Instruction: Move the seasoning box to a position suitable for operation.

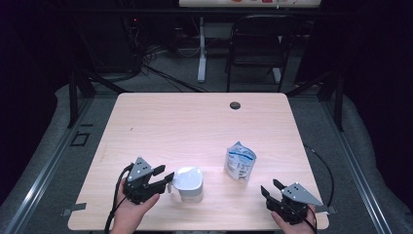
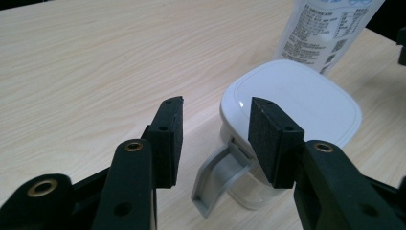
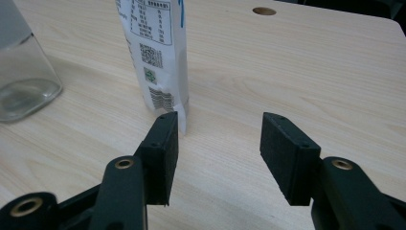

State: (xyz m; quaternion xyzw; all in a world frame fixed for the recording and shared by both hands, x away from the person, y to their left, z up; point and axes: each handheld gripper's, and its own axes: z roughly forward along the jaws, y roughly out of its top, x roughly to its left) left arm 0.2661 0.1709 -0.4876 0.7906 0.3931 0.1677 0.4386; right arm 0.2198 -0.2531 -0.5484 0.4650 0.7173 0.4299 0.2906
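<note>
With the left tongs [image 2: 215, 124] apart around the grey handle [image 2: 218, 179] of the jug [image 1: 189, 183] at the lower middle of the counter [image 1: 195, 122], the handle should be squeezed squarely, while the right tongs [image 3: 220, 143] are kept apart by the milk pouch [image 3: 155, 52].

The person holds the left gripper [image 1: 164, 176] low at the near left with its jaws apart and nothing pinched, while the right gripper [image 1: 272, 188] sits low at the near right, jaws wide apart too.
</note>
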